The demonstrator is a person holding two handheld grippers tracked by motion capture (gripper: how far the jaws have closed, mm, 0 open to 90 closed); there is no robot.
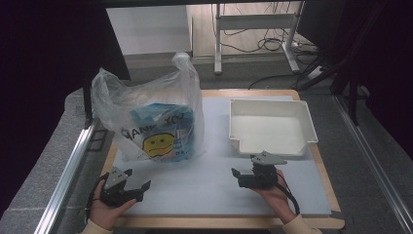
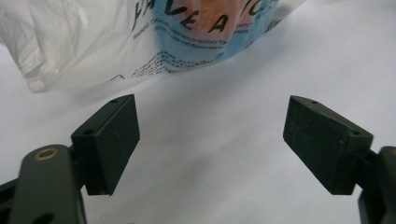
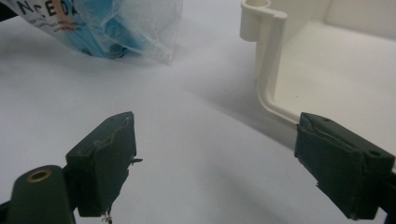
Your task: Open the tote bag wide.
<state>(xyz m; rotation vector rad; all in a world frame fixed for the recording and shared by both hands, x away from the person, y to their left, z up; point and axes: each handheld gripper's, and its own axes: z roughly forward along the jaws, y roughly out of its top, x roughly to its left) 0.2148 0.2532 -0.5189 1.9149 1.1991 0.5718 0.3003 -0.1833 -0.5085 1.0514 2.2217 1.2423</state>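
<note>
On the white mat (image 1: pixel 214 185) we hold both grippers, left (image 1: pixel 136 181) and right (image 1: pixel 243 176), jaws wide apart and empty, near the plastic bag (image 1: pixel 151 117) and white tray (image 1: pixel 297 141)

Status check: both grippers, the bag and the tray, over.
Left gripper open, empty. Right gripper open, empty. Plastic bag upright on the mat, untouched; white tray beside it. Nothing between grippers and bag.

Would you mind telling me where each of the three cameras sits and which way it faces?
High view: above the person's side, looking forward and down on the table; both hands, left gripper and right gripper show.
Left gripper view: rides that gripper, faces the plastic bag; open jaws.
Right gripper view: rides that gripper, faces the white tray; open jaws.
Shared: both gripper views catch the bag.
</note>
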